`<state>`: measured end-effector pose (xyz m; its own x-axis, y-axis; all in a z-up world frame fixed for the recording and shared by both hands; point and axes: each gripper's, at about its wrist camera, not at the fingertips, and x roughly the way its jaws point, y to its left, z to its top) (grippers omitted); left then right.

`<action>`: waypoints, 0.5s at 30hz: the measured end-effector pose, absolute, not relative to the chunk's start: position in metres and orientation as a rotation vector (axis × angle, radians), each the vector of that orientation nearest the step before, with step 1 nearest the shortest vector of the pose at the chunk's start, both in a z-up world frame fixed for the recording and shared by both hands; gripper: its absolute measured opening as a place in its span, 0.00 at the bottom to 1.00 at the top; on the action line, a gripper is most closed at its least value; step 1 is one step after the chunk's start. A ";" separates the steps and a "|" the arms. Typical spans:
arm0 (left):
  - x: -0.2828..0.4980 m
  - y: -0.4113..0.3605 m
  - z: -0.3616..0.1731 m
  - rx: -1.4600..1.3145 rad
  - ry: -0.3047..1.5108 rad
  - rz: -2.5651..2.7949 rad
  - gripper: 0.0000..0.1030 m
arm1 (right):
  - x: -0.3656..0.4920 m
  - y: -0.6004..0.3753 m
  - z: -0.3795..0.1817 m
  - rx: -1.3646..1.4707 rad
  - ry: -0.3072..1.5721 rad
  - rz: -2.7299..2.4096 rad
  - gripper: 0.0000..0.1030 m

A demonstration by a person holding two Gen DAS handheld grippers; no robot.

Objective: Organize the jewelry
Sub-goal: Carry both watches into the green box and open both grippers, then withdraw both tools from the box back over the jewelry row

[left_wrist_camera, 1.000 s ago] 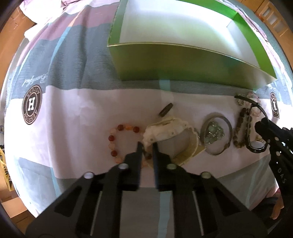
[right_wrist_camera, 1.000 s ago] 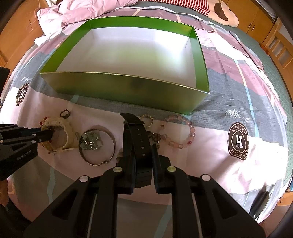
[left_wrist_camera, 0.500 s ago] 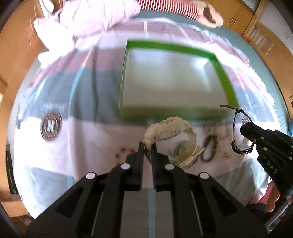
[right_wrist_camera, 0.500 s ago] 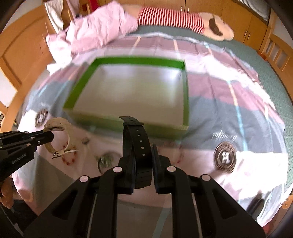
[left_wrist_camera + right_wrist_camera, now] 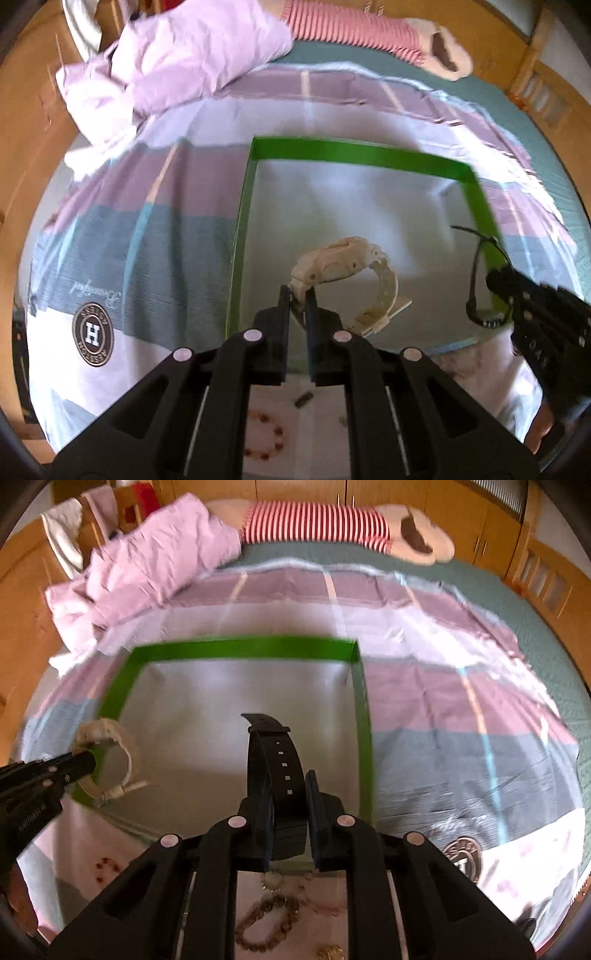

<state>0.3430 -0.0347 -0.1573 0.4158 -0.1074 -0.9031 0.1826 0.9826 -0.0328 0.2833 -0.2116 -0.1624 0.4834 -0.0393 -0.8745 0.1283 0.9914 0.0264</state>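
Note:
A green box (image 5: 354, 157) with a pale floor lies on the bedspread; in the right wrist view the green box (image 5: 364, 716) fills the middle. My left gripper (image 5: 297, 293) is shut on the strap of a cream watch (image 5: 343, 266), held in the air over the box's near left part. My right gripper (image 5: 288, 794) is shut on a black watch (image 5: 275, 755), its strap sticking up over the box. In the left wrist view the black watch (image 5: 476, 295) hangs from the right gripper (image 5: 495, 277) at the right edge. The cream watch (image 5: 110, 738) also shows at the left of the right wrist view.
Loose jewelry lies on the bedspread in front of the box: a red bead bracelet (image 5: 264, 437), a small dark ring (image 5: 303, 399), a brown bead bracelet (image 5: 266, 923) and gold pieces (image 5: 271, 880). A pink crumpled duvet (image 5: 155, 561) and a striped plush (image 5: 314, 520) lie beyond the box.
Both grippers rose and moved forward from the jewelry row to over the green box, each carrying its watch. The cream watch left the bedspread.

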 end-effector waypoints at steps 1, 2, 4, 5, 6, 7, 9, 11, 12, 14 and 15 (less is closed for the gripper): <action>0.346 -0.035 -0.162 0.073 1.136 -0.175 0.08 | 0.286 -0.210 -0.171 0.073 1.075 -0.109 0.15; 0.349 -0.035 -0.167 0.074 1.147 -0.175 0.08 | 0.288 -0.208 -0.178 0.053 1.083 -0.114 0.15; 0.352 -0.036 -0.174 0.064 1.153 -0.188 0.11 | 0.291 -0.203 -0.186 0.020 1.081 -0.106 0.21; 0.352 -0.036 -0.174 0.052 1.140 -0.195 0.19 | 0.291 -0.200 -0.188 0.002 1.082 -0.100 0.28; 0.351 -0.036 -0.173 0.050 1.130 -0.195 0.28 | 0.290 -0.197 -0.189 -0.020 1.093 -0.102 0.44; 0.350 -0.035 -0.171 0.055 1.123 -0.191 0.47 | 0.289 -0.197 -0.187 -0.023 1.091 -0.103 0.50; 0.342 -0.033 -0.161 0.052 1.098 -0.203 0.50 | 0.280 -0.199 -0.169 0.020 1.058 -0.086 0.50; 0.330 -0.032 -0.150 0.037 1.101 -0.245 0.48 | 0.268 -0.203 -0.151 0.078 1.040 -0.060 0.50; 0.320 -0.031 -0.144 0.034 1.104 -0.264 0.48 | 0.256 -0.206 -0.139 0.115 1.020 -0.042 0.51; 0.303 -0.030 -0.137 0.047 1.111 -0.271 0.48 | 0.235 -0.208 -0.123 0.137 0.994 -0.022 0.50; 0.295 -0.029 -0.135 0.061 1.117 -0.270 0.48 | 0.223 -0.209 -0.116 0.133 0.986 -0.017 0.50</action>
